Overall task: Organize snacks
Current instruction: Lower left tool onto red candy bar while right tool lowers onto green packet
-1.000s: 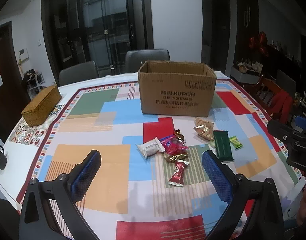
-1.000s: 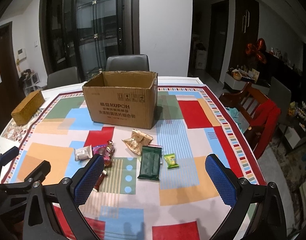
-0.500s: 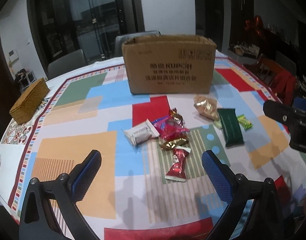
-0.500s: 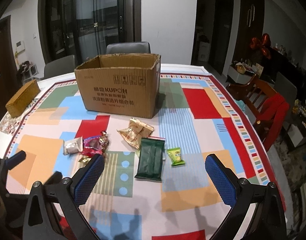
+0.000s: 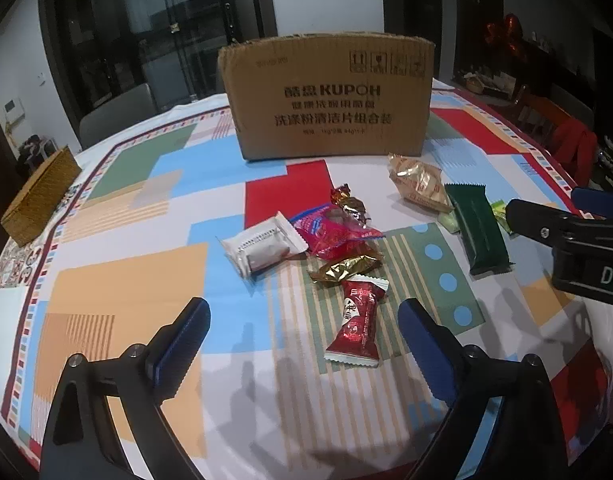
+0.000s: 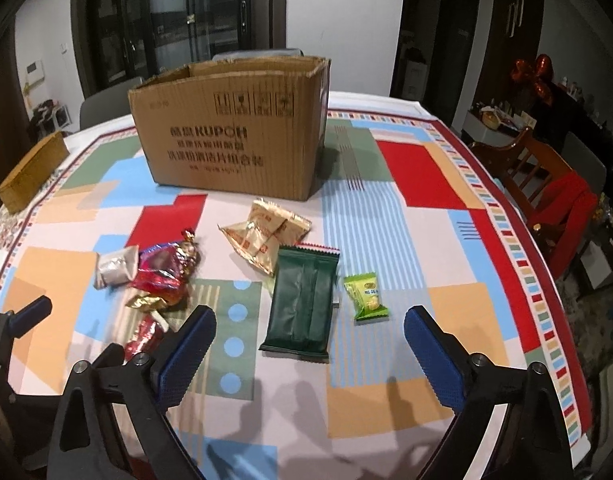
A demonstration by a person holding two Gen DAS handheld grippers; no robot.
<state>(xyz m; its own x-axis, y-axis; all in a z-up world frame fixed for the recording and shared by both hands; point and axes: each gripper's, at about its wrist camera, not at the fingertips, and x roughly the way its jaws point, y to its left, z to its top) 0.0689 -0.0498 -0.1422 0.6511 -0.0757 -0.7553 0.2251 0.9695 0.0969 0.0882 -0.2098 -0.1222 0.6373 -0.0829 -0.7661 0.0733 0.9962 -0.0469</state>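
Hovering wide open with nothing between its blue pads, the left gripper [image 5: 304,338] sits low over the table, with the red candy wrapper [image 5: 356,320] lying flat just ahead, between its fingers. Same deal on the other side: the right gripper [image 6: 310,346] is spread wide and empty too, with the dark green snack pack [image 6: 302,304] and the little lime-green packet [image 6: 366,296] lying side by side right in front of it, not touching each other. Past the red candy there's a messy clump: a gold wrapper [image 5: 346,266], a pinkish-red bag [image 5: 334,232], and a white pouch [image 5: 262,244] touching its left edge. A tan crinkly bag [image 6: 266,236] sits between the green pack and the cardboard box [image 6: 230,140], which stands upright and open-topped at the far middle of the patchwork tablecloth [image 6: 426,264]. Way off on the left edge is a woven box [image 5: 40,196], well apart from everything else.
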